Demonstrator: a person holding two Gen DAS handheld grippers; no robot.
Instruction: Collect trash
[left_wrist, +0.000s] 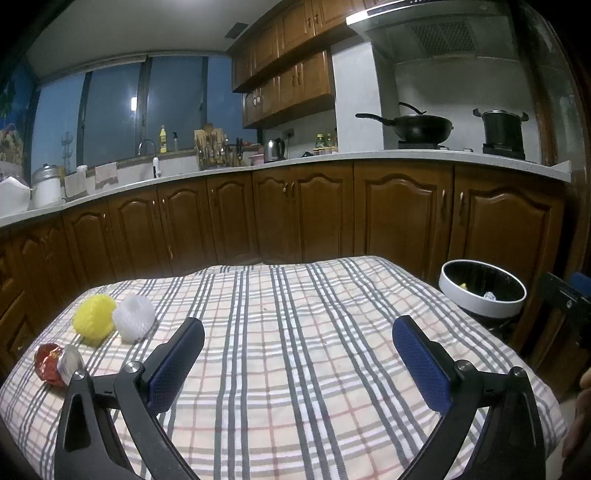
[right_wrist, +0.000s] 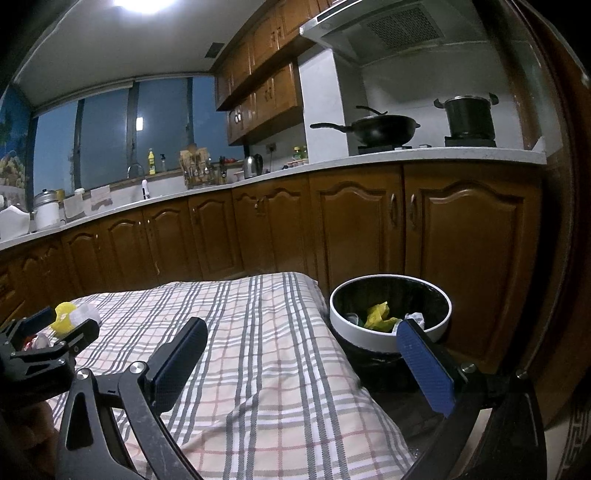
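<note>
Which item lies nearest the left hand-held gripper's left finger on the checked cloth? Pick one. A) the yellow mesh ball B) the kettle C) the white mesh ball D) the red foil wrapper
D: in the left wrist view the red foil wrapper sits right beside the base of the left hand-held gripper, while the yellow mesh ball and white mesh ball lie farther up the checked cloth.

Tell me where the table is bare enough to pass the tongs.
The checked cloth is bare through the middle and right side, up to the edge by the bin. The left corner is crowded: yellow ball, white ball, red wrapper.
</note>
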